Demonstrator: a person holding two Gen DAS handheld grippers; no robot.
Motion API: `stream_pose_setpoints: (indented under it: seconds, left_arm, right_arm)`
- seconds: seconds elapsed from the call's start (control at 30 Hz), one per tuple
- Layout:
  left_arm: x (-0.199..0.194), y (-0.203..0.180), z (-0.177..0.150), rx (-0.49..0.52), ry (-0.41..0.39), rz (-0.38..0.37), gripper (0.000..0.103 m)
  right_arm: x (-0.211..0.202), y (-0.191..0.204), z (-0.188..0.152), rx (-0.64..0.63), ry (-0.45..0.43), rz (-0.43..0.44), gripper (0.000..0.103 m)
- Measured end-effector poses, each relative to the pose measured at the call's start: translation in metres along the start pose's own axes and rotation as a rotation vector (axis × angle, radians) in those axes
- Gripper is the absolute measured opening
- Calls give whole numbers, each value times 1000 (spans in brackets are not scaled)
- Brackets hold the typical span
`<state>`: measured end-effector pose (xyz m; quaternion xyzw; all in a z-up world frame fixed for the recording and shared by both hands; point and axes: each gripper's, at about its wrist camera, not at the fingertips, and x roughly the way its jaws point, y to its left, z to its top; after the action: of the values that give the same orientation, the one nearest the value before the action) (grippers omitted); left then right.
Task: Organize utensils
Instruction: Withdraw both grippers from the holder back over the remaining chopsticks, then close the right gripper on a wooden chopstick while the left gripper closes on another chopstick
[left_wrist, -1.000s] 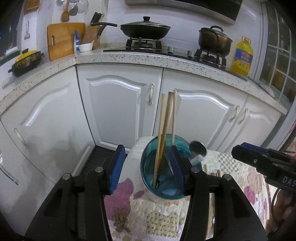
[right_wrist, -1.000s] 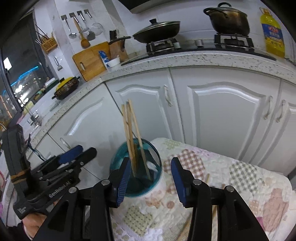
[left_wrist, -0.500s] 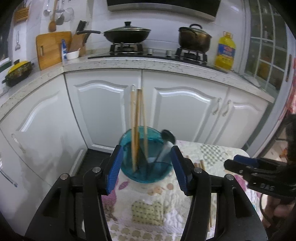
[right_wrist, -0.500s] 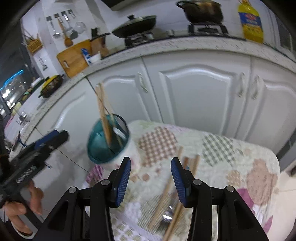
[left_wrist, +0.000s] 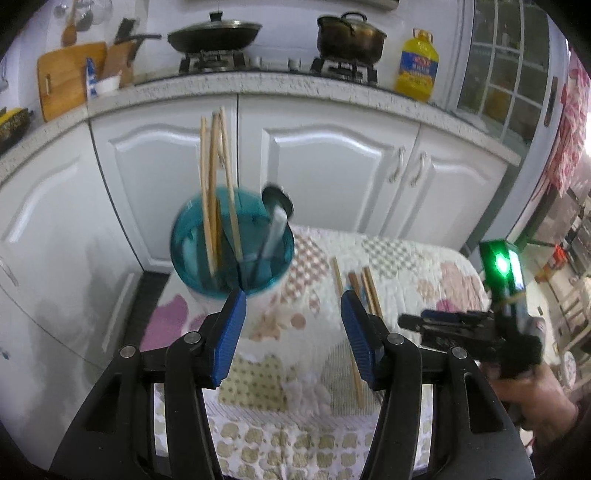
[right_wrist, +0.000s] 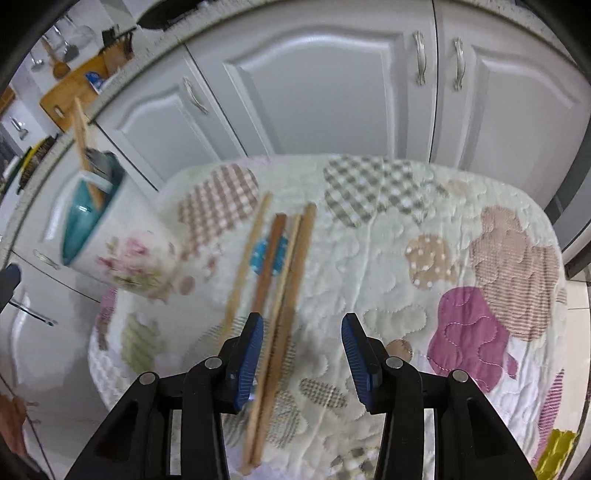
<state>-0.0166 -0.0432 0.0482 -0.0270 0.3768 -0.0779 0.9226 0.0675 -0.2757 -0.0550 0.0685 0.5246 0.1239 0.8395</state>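
A: Where are the loose wooden chopsticks (right_wrist: 280, 280)?
B: On the quilted patchwork cloth (right_wrist: 424, 258), running lengthwise away from my right gripper (right_wrist: 301, 360), jaws spread, empty. My left gripper (left_wrist: 293, 334), also spread, is farther.

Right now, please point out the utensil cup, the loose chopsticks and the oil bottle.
utensil cup (left_wrist: 207, 236): left wrist view, teal inner wall.
loose chopsticks (right_wrist: 295, 266): right wrist view, middle of the bundle.
oil bottle (left_wrist: 416, 70): left wrist view, label.
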Motion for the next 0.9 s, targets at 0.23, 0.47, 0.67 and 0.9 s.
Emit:
stream_pose_setpoints:
  seconds: [0.23, 0.47, 0.67, 0.9]
  left_arm:
    - [24, -7, -20, 17, 74, -17, 53]
    - [66, -19, -38, 18, 193, -116, 53]
    - [112, -31, -45, -16, 278, -183, 49]
    - [153, -46, -45, -4, 333, -170, 32]
  right_arm:
    - [35, 6, 7, -34, 48, -8, 28]
    - [43, 3, 11, -42, 53, -33, 16]
    - [34, -15, 8, 11, 48, -31, 13]
    - [39, -24, 13, 60, 72, 48, 13]
